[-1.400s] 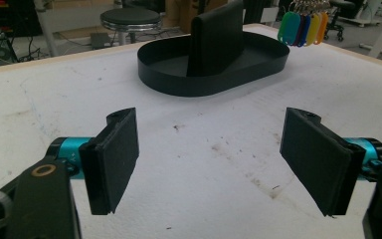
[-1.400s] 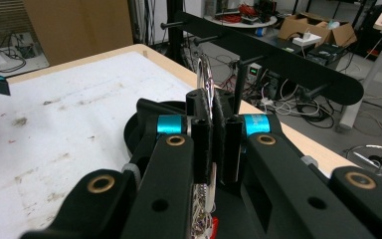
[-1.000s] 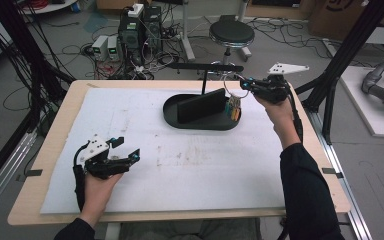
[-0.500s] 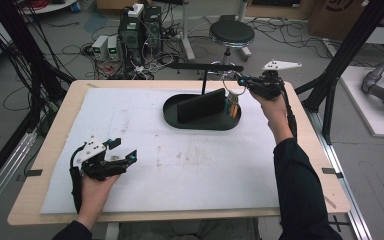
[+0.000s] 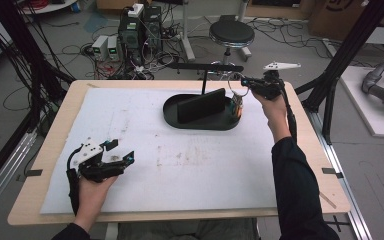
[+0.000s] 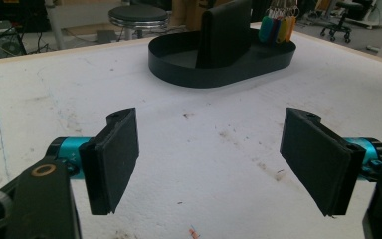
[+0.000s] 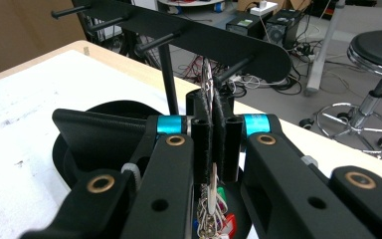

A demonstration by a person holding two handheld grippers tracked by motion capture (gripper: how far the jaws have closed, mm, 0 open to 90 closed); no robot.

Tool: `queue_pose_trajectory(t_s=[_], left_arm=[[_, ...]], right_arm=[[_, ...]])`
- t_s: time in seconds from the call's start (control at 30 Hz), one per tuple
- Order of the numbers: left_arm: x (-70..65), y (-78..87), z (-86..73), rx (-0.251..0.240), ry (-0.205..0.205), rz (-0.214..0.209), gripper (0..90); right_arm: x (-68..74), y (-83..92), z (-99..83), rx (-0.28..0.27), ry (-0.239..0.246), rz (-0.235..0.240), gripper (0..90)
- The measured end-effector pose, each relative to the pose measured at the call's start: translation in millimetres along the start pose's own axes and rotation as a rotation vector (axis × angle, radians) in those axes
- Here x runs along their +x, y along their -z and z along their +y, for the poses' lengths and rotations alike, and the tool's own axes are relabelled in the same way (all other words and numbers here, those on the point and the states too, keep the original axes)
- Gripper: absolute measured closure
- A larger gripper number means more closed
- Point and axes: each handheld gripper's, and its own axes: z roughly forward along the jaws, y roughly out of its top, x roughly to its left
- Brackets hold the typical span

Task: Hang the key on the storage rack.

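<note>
The right gripper (image 5: pixel 245 82), clamped on a key ring (image 7: pixel 208 84), has edged toward the rack's (image 7: pixel 199 37) pegs at the table's far edge (left gripper (image 5: pixel 117 152) gapes idle), hanging apparently imminent.

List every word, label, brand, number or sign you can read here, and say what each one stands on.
None can be read.
Coloured key tags: any writing too small to tell.
Cardboard box on the floor: a dark mark, cut off and blurred.
Grey boxes on the floor: labels too small to read.
</note>
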Motion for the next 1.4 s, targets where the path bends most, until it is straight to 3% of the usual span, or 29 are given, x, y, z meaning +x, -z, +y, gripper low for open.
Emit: queue_pose_trajectory(t_s=[0.67,0.87,0.93,1.1,1.2,1.4], left_arm=[[-0.1,-0.1,-0.6,0.001,0.0,0.0,23.3],[-0.3,-0.2,-0.5,0.005,-0.002,-0.002,23.3],[-0.1,-0.7,-0.7,0.005,-0.002,-0.001,23.3],[1.6,-2.9,-0.5,0.008,-0.003,-0.002,23.3],[2.0,-5.2,0.7,0.012,-0.011,-0.001,23.3],[1.5,-12.7,3.8,0.015,-0.02,-0.006,23.3]], right_arm=[[-6.9,-4.7,-5.3,0.028,-0.048,-0.077,86.3],[-4.7,-5.7,-5.9,0.067,-0.04,-0.148,78.6],[-3.5,-3.0,-5.6,0.059,-0.037,-0.17,72.0],[4.3,14.8,-1.6,0.074,0.012,-0.226,57.5],[10.3,30.3,0.8,0.069,0.004,-0.218,47.6],[31.7,75.6,-5.0,0.017,0.041,-0.18,44.7]])
